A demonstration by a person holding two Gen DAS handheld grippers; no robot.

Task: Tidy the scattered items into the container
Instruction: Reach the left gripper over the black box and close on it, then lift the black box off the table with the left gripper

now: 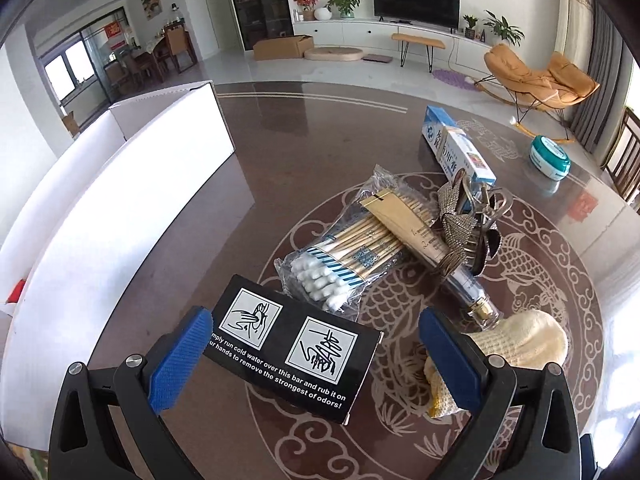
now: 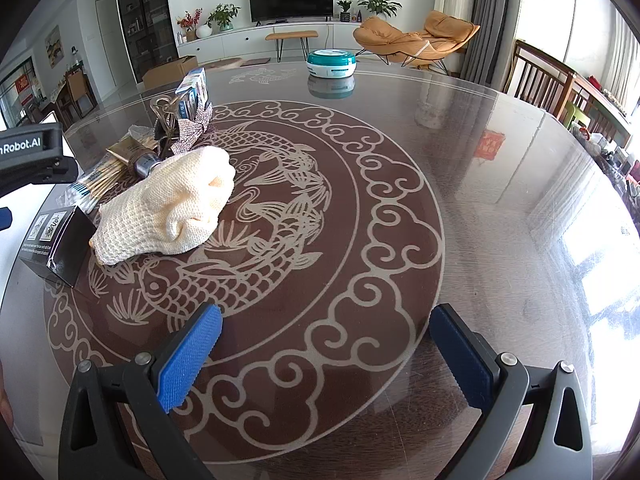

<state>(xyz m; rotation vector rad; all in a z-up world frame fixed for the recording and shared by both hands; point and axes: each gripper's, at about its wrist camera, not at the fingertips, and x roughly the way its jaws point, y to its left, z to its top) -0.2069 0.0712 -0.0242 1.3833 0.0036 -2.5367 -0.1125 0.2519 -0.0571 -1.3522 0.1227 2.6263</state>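
Observation:
A black soap-bar box [image 1: 292, 344] with white printing lies on the table between the fingers of my left gripper [image 1: 316, 354], which is open around it. The tall white container [image 1: 120, 216] stands to the left. Beyond the box lie a bag of cotton swabs [image 1: 344, 252], a glittery bow hair clip [image 1: 464, 220], a glass bottle [image 1: 472, 288], a toothpaste carton [image 1: 460, 146] and a cream knitted cloth [image 1: 524, 340]. My right gripper [image 2: 326, 348] hangs open over bare table, nothing between its fingers, with the cloth [image 2: 172, 204] and black box [image 2: 56, 240] to its far left.
A teal round tin [image 2: 331, 63] sits alone near the far edge of the round glass-topped table [image 2: 460, 184]. Wooden chairs [image 2: 548, 80] stand at the table's right side. The left gripper's black body shows at the left edge of the right wrist view.

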